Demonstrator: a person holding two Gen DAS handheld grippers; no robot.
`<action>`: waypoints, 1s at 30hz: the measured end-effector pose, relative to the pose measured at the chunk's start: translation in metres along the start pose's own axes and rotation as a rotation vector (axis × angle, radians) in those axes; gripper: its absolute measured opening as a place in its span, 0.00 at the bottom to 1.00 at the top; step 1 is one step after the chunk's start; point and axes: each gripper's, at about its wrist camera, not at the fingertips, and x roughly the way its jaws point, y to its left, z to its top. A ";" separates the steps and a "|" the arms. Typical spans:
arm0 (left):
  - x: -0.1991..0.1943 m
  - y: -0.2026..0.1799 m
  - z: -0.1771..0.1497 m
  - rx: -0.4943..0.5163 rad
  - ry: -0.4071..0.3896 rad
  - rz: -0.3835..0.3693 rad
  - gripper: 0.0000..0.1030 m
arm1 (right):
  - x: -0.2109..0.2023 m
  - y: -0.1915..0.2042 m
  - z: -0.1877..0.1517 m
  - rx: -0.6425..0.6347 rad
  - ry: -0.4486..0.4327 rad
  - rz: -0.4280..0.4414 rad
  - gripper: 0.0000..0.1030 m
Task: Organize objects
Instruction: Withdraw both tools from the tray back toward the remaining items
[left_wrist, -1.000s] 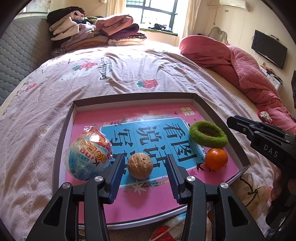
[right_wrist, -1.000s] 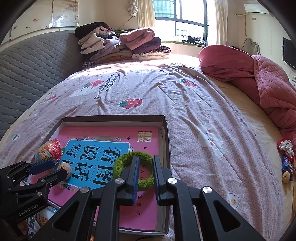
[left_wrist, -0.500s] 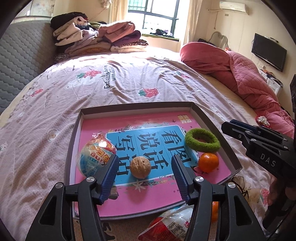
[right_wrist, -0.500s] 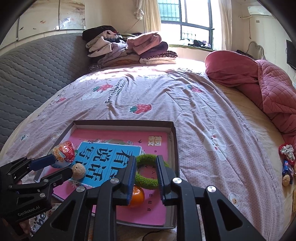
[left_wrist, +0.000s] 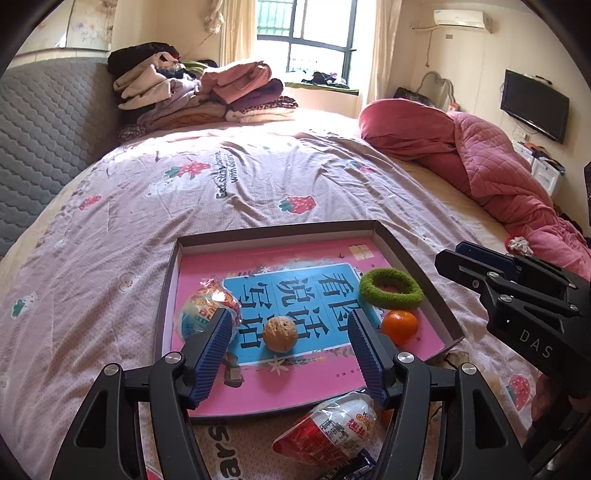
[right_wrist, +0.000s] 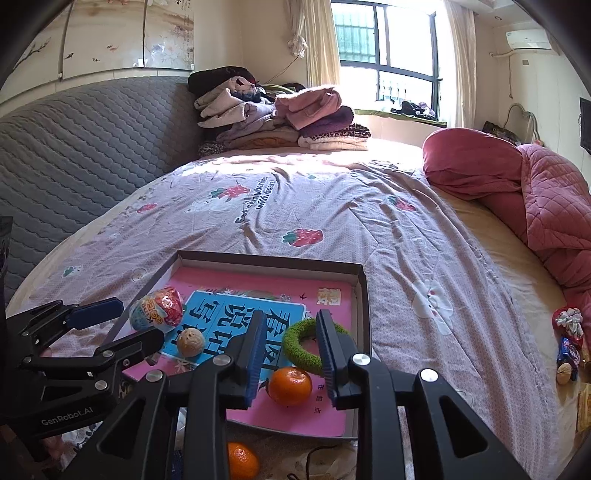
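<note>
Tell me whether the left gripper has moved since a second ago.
Yes. The left gripper has pulled back and up from the walnut, which lies on the box's blue label; its jaws have just been opening, nothing held.

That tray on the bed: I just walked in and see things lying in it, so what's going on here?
A person is sorting small things into the shallow tray with two hand-held tools. Lying in it are a walnut, a wrapped toy egg, a green ring and an orange. The left tool is open over the walnut and the right tool is open near the ring; both jaws have just been opening, and neither grips anything. Another wrapped egg and a second orange lie outside the tray.
</note>
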 end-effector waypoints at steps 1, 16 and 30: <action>-0.003 0.001 -0.001 -0.005 -0.004 0.002 0.65 | -0.002 0.000 0.000 0.002 0.001 0.007 0.27; -0.040 0.003 -0.014 -0.036 -0.024 0.006 0.66 | -0.039 0.001 -0.009 0.016 -0.044 0.029 0.31; -0.062 0.003 -0.027 -0.059 -0.039 -0.014 0.72 | -0.059 0.001 -0.020 0.033 -0.059 0.037 0.35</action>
